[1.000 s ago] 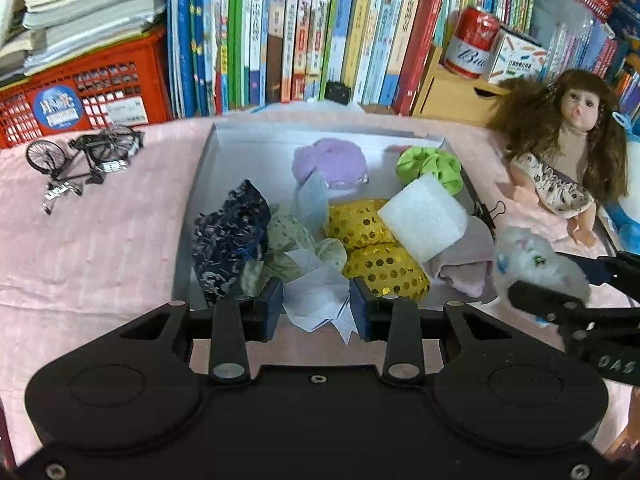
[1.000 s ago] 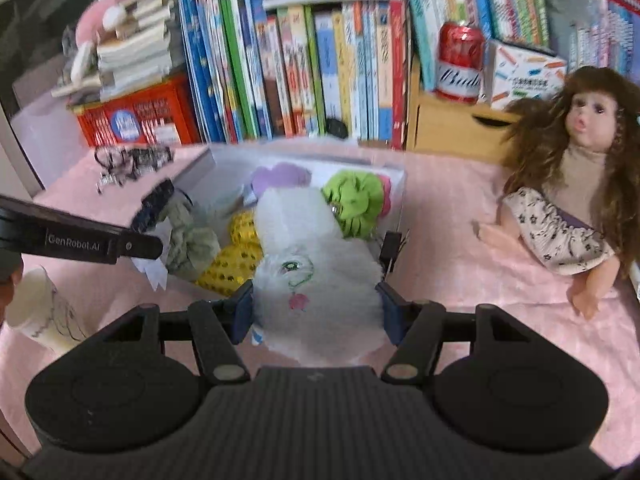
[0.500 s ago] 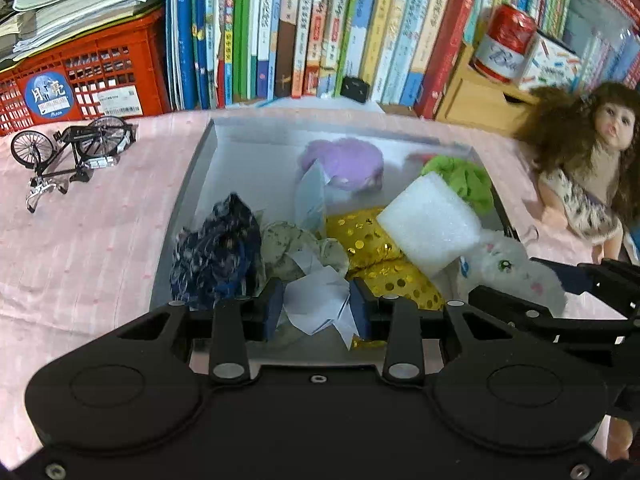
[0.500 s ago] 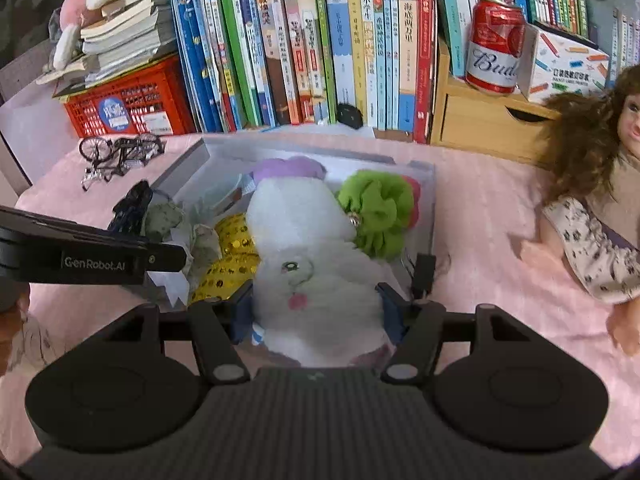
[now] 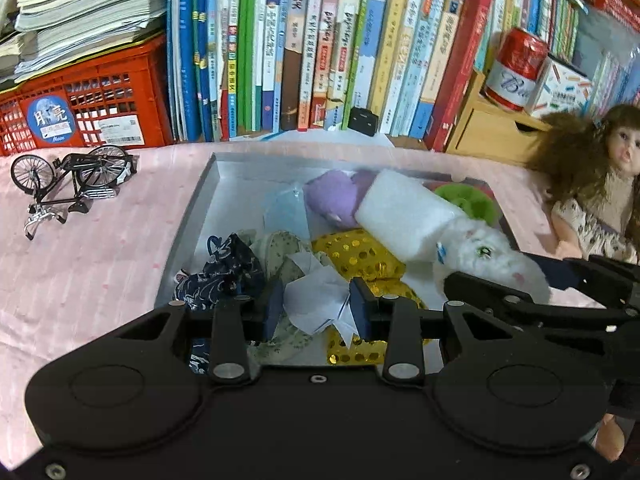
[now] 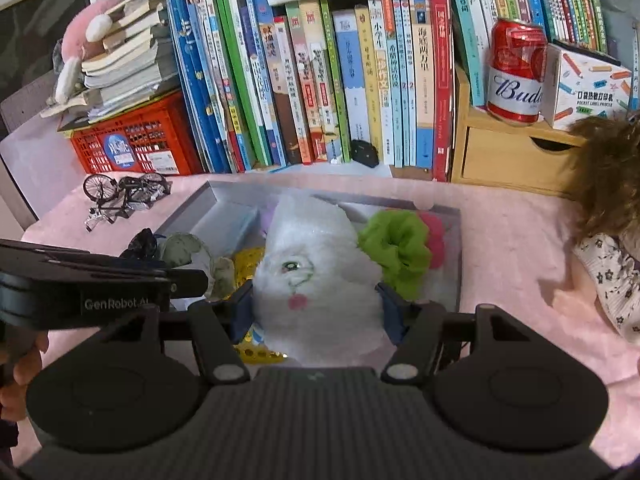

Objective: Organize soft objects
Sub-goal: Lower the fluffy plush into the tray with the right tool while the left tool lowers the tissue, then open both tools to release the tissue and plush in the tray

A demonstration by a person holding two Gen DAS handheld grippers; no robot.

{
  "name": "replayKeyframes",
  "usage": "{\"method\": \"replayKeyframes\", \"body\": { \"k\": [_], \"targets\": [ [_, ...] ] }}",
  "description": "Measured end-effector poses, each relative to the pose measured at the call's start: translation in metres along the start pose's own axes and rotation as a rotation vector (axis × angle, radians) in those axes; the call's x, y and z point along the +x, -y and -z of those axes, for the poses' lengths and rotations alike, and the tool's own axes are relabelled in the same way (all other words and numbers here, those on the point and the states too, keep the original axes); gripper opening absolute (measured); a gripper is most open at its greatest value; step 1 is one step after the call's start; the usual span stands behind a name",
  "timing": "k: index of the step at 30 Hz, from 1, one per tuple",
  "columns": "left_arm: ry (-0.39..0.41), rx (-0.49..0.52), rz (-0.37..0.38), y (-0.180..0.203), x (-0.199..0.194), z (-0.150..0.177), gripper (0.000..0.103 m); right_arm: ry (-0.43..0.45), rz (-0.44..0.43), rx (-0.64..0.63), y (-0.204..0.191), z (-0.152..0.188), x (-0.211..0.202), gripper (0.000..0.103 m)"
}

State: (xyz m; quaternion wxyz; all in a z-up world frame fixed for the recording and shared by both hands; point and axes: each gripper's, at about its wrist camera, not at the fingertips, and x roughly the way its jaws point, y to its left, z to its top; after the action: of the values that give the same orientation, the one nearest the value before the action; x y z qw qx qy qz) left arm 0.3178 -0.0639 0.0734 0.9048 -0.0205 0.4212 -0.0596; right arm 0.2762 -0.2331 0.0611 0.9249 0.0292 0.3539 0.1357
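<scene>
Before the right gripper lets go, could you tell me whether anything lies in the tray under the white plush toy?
Yes. The white plush toy hangs over a tray already crowded: gold sequin fabric on its left, green scrunchie on its right.

Home room, bookshelf (image 6: 320, 80), doll (image 5: 592, 196)

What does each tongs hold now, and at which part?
The left tongs pinch crumpled white paper by its sides. The right tongs clamp the white plush toy across its face.
</scene>
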Motion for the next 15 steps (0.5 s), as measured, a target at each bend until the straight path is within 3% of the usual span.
{"method": "replayKeyframes", "body": {
  "k": [15],
  "targets": [
    [-0.046, 0.039, -0.004, 0.005, 0.011, 0.012, 0.034, -0.066, -0.008, -0.012, 0.002, 0.019, 0.015, 0.066]
  ]
}}
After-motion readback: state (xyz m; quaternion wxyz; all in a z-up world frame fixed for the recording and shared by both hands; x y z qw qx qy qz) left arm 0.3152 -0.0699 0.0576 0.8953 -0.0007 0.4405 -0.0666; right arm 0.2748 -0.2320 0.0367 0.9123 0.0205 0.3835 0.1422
